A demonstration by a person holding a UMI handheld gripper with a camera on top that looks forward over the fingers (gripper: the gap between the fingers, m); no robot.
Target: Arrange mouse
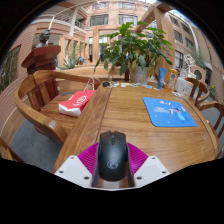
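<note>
A black computer mouse (112,155) sits between my gripper's (112,172) two fingers, with the magenta pads (88,158) pressed against both of its sides. It is held over the near edge of the wooden table (115,115). A blue mouse pad (168,110) lies flat on the table, ahead and to the right of the fingers.
A wooden armchair (40,100) stands left of the table with a red and white item (76,101) on its seat. A potted plant (135,50) stands at the table's far end. Small boxes (184,85) sit at the far right, and a building is behind.
</note>
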